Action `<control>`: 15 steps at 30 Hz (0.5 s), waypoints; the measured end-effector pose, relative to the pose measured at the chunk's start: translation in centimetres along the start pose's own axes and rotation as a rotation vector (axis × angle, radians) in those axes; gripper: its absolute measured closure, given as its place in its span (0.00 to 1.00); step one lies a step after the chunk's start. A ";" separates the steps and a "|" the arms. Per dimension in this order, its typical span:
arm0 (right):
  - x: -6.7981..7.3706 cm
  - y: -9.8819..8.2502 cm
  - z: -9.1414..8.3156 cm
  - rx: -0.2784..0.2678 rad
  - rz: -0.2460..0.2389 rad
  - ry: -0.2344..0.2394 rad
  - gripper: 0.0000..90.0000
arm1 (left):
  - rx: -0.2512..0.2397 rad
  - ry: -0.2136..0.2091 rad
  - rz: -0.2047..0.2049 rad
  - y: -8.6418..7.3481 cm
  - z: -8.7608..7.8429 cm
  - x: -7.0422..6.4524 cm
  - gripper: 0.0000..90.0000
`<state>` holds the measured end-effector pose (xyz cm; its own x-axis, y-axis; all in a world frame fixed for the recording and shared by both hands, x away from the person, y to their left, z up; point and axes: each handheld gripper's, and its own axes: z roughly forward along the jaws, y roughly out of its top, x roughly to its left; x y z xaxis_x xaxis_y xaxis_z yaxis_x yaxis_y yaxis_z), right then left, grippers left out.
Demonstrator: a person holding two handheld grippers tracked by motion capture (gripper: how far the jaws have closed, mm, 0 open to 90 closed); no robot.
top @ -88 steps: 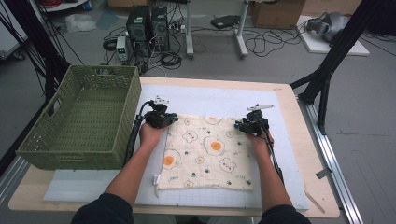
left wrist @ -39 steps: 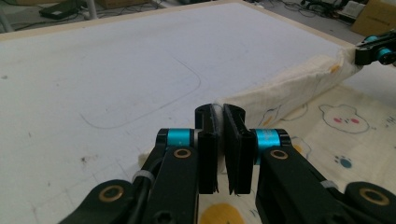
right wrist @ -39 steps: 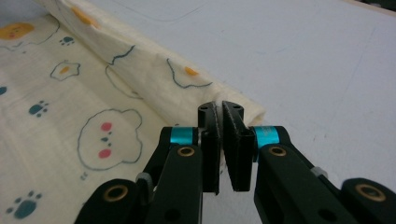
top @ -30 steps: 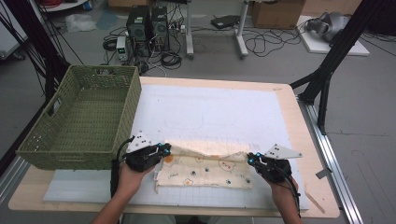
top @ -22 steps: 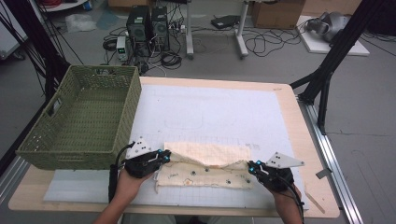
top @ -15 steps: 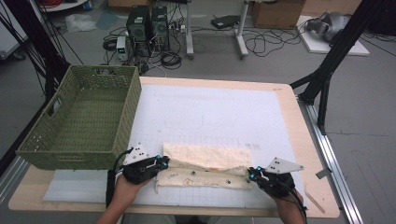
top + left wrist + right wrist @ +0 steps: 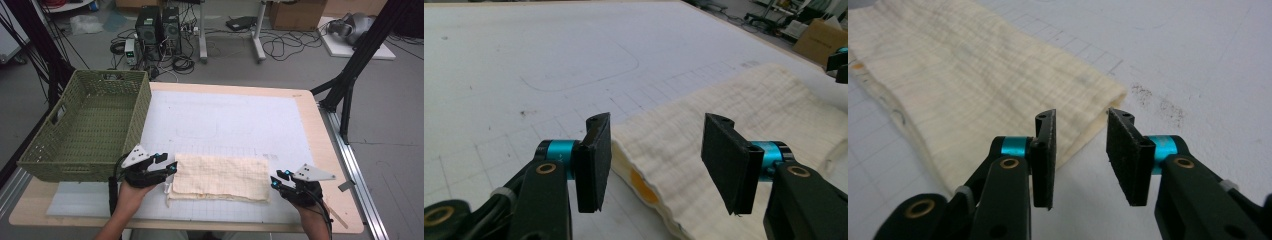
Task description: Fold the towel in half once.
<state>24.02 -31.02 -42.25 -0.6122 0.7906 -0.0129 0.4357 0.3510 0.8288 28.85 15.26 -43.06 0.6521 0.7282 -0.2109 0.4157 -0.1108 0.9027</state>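
cloth [image 7: 220,178]: cream, folded once into a long strip, lying flat on the mat [image 7: 225,125] near the near edge. Folded edge runs left-right on the far side; a lower layer and hem poke out at the near left corner.
cloth ends: left end just beside the left gripper [image 7: 167,170], right end just beside the right gripper [image 7: 276,181].
left gripper: released, jaws have just been opening. In the left gripper view the cloth's left end [image 7: 684,165] lies between and beyond the jaws, pads clear of it.
right gripper: released, jaws have just been opening. In the right gripper view the cloth's right corner [image 7: 1068,120] sits just ahead of the jaws, nothing pinched.
step, judged: first fold laid down and let go; likely another fold or a move to the basket comes next.
basket [image 7: 85,130]: green woven, at the table's left, near the left gripper, apart from the cloth.
risk 1: left jaws drag the top layer while backing off, since the cloth lies between them; fold would open.
risk 2: regrip catches only one layer at the uneven near left corner; strip would skew.
risk 3: cloth lies close to the near edge; a pull toward the person could slide it off the mat.
table [image 7: 320,150]: wood rim around the mat.
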 end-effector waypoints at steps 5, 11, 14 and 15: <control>-0.8 1.1 2.1 0.017 0.033 -0.016 0.66 | 0.024 0.019 -0.046 1.1 2.3 1.2 0.48; -2.2 2.8 5.6 0.037 0.086 -0.040 0.64 | 0.098 0.047 -0.064 1.6 4.6 2.1 0.49; -2.6 3.2 7.4 0.084 0.105 -0.034 0.64 | 0.165 0.047 -0.079 1.3 5.7 2.4 0.50; -2.5 3.2 7.8 0.099 0.102 -0.029 0.64 | 0.193 0.043 -0.081 1.1 6.0 2.4 0.50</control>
<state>32.14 -27.97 -43.95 -0.5427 0.8384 0.0509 0.5587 0.3151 0.7672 34.67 12.80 -44.86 0.5859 0.7676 -0.2598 0.5817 -0.1752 0.7943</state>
